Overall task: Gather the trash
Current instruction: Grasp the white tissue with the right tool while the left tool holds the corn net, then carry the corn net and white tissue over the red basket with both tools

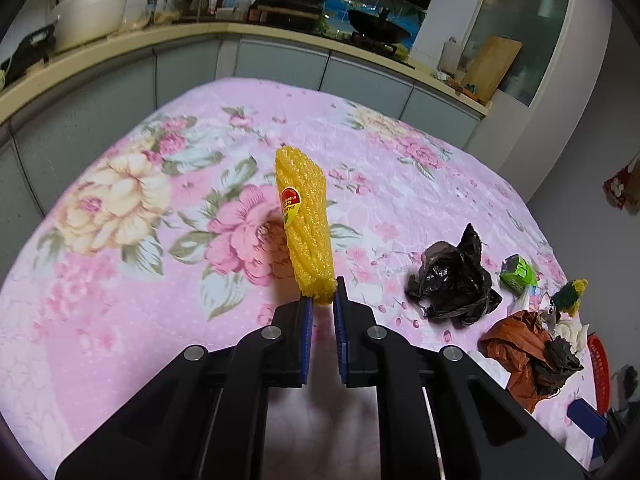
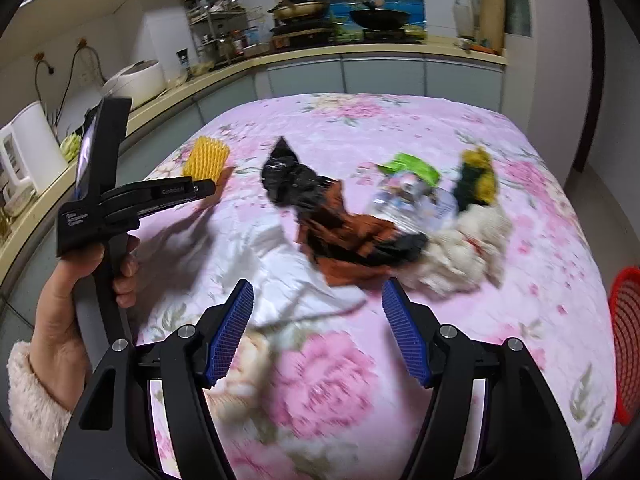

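One yellow foam net (image 1: 305, 224), two black bags (image 1: 454, 280).

Both grippers were black plastic. Left gripper (image 1: 323, 304): flat blue ribbed pads (image 1: 307, 340) on the inner faces of its fingers, with round silver screws (image 1: 272, 332) at the linkage pivots. Right gripper (image 2: 318, 308): the same blue ribbed pads (image 2: 234, 332) and silver screws (image 2: 186, 330). The left tool's body bore small white lettering, unreadable. The left hand (image 2: 60, 320) wore a fluffy pale pink sleeve (image 2: 30, 400).
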The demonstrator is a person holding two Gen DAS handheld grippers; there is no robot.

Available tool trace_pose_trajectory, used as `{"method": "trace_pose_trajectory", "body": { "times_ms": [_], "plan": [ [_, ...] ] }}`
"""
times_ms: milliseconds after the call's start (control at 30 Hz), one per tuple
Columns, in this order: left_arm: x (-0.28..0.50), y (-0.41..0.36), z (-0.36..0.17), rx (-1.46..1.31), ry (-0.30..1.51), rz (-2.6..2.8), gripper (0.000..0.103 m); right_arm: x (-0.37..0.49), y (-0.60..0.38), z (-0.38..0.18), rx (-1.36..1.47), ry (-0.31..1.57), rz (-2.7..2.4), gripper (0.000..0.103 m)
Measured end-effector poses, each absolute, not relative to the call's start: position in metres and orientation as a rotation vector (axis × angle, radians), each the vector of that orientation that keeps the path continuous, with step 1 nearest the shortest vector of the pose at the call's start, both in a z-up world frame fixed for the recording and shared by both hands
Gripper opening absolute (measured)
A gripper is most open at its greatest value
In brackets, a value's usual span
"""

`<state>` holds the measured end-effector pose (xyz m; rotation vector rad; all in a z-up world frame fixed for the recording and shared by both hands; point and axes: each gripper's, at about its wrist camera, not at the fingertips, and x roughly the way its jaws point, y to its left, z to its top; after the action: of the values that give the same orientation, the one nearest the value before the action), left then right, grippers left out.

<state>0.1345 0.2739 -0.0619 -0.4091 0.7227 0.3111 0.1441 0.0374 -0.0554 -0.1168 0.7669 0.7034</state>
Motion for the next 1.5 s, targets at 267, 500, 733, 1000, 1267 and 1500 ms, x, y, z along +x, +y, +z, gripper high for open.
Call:
{"method": "trace_pose_trajectory", "body": {
  "times_ms": [267,500,733,1000,1267,1500],
  "plan": [
    [0.11,0.272,-0.037,-0.368,0.644,0.321,0.009,0.147,0.081,-0.073,-0.227,0.791,0.753,0.065],
    [0.096,0.267,-0.023,-0.354,0.597,0.295,0.009,0.147,0.09,-0.083,-0.267,0.829,0.77,0.048],
    [0.092,0.254,-0.022,-0.299,0.601,0.299,0.009,0.141,0.083,-0.085,-0.251,0.825,0.798,0.02],
    [0.084,0.243,-0.019,-0.255,0.586,0.296,0.009,0.129,0.054,-0.068,-0.165,0.771,0.805,0.018],
    [0.074,0.221,-0.013,-0.211,0.574,0.26,0.009,0.12,0.013,-0.042,-0.067,0.704,0.785,0.018],
    [0.073,0.192,-0.007,-0.166,0.567,0.199,0.009,0.123,-0.024,-0.024,-0.01,0.649,0.733,0.018]
  ]
}}
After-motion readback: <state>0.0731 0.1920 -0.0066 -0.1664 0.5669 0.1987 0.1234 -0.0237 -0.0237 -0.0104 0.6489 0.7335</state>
